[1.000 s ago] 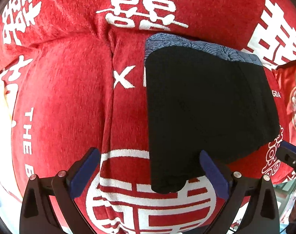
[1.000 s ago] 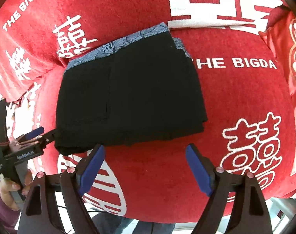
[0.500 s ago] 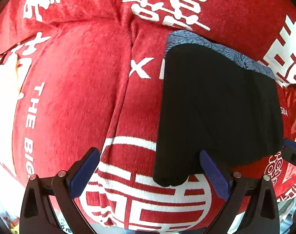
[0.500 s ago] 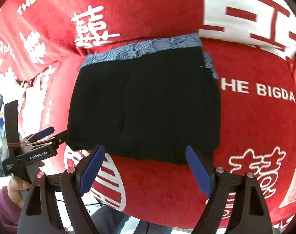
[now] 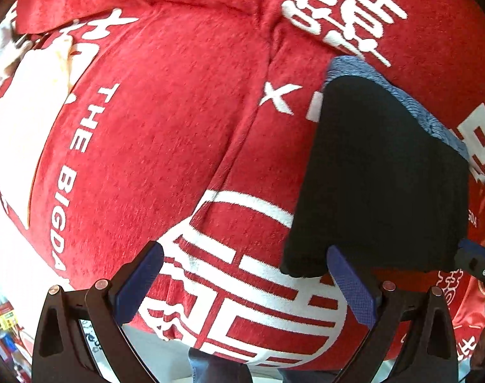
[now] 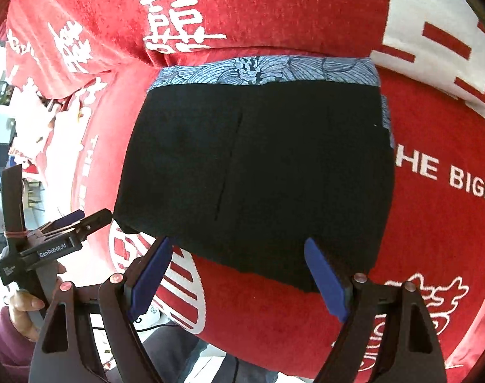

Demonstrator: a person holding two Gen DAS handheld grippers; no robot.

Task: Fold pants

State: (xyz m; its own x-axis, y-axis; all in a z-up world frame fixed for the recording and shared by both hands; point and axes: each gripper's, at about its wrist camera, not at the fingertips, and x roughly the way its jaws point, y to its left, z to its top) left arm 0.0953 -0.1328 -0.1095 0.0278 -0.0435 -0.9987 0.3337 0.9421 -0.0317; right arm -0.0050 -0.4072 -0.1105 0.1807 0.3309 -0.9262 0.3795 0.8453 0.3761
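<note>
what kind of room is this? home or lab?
Probably a home, likely a bed or sofa, though I can't be sure. The folded black pants lie on a soft, bulging red blanket printed with white characters, and cluttered household items show past its edge at left.

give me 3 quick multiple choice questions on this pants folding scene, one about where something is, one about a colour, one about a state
1. Where do the folded pants lie?
A. on the red blanket
B. on a bare wooden floor
C. in a basket

2. What colour is the patterned waistband?
A. yellow
B. blue-grey
C. green

3. How does the right gripper stand?
A. shut on the pants
B. shut on the blanket
C. open, holding nothing

Answers:
1 A, red cloth with white lettering shows on all sides of the pants.
2 B, a blue-grey band with line patterns runs along the far edge of the black cloth.
3 C, its blue fingers stand wide apart above the near edge of the pants, clamping nothing.
</note>
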